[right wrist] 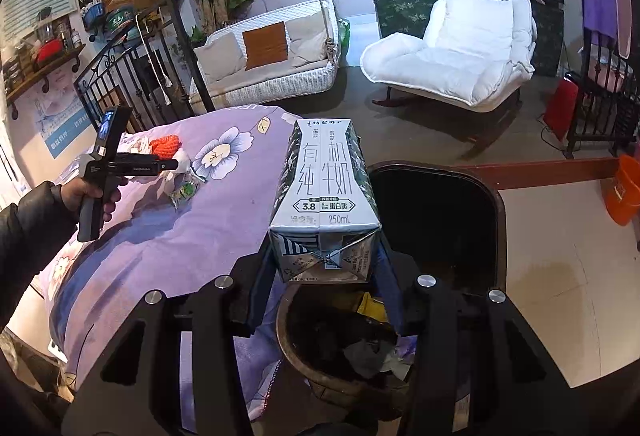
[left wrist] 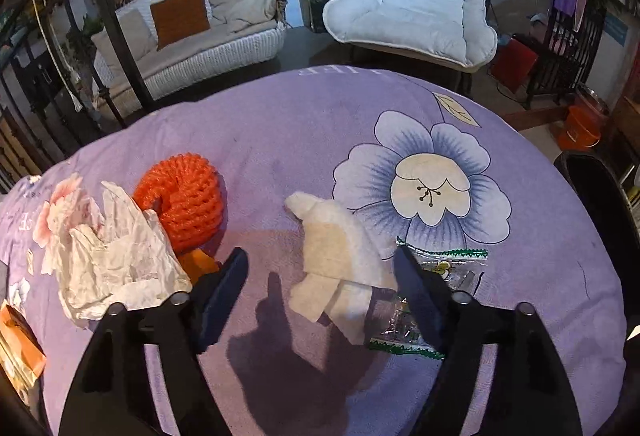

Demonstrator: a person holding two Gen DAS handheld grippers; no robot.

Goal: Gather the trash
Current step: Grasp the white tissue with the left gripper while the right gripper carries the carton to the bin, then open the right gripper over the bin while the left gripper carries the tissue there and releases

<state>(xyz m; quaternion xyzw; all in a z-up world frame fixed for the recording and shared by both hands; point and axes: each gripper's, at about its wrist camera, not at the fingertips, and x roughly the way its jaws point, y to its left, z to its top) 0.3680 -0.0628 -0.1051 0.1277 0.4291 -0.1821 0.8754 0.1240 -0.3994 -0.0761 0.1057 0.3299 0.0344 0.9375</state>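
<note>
One milk carton (right wrist: pixel 325 195), one dark bin (right wrist: pixel 436 211), two tissues, one wrapper (left wrist: pixel 424 300), one orange scrubber (left wrist: pixel 182 201). Carton clamped between right gripper (right wrist: pixel 326 268) jaws, above bin. Left gripper (left wrist: pixel 320 276) jaws parted, empty, white tissue (left wrist: pixel 340 260) between them, crumpled tissue (left wrist: pixel 116 256) beside. Purple floral cloth (left wrist: pixel 320 123); white armchair (left wrist: pixel 420 11) beyond bin.

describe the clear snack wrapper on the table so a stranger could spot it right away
Start at the big blue-and-cream flower printed on the purple tablecloth. Just below it, beside the folded white tissue, lies the clear snack wrapper. It alone is see-through plastic with green zigzag edges.
</note>
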